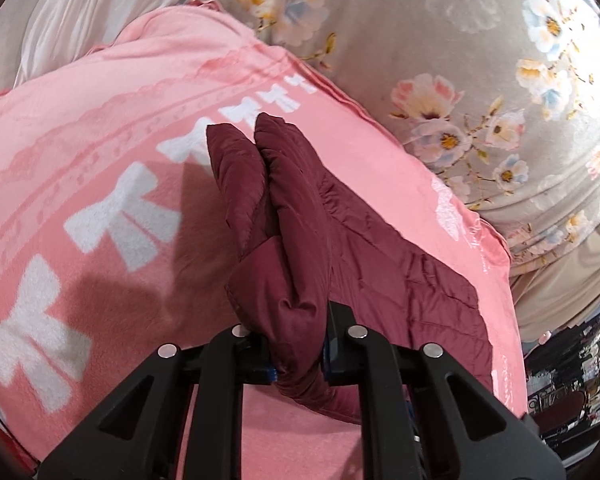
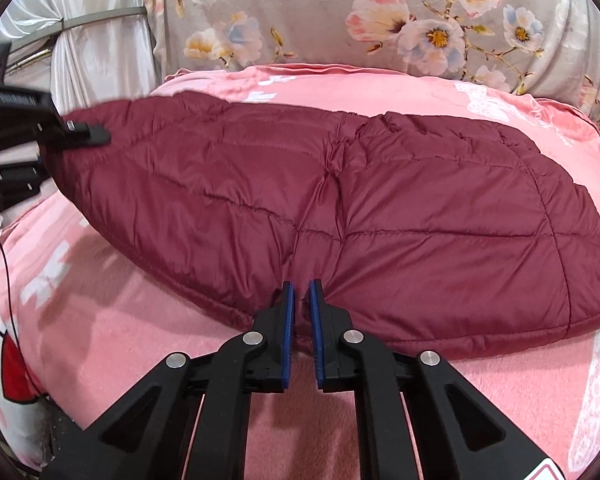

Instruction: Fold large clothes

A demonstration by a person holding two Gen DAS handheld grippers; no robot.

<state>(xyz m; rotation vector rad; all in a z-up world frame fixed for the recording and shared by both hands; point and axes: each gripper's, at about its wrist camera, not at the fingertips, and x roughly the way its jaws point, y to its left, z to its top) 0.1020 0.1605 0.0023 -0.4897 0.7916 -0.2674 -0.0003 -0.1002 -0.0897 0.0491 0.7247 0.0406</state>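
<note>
A maroon quilted puffer jacket (image 2: 340, 208) lies spread on a pink blanket (image 2: 120, 340). In the left wrist view my left gripper (image 1: 298, 354) is shut on a bunched end of the jacket (image 1: 296, 240), which stands up between the fingers. In the right wrist view the left gripper (image 2: 60, 132) shows at the jacket's far left end. My right gripper (image 2: 302, 316) is nearly closed at the jacket's near edge, with a narrow gap between its blue pads (image 2: 287, 336) and no cloth visibly between them.
The pink blanket (image 1: 80, 184) has white bow prints. Behind it is a grey floral cover (image 2: 340, 16) and white curtain cloth (image 2: 96, 52). A white and red printed cushion (image 2: 12, 368) lies at the left. Dark clutter (image 1: 580, 380) shows at the right.
</note>
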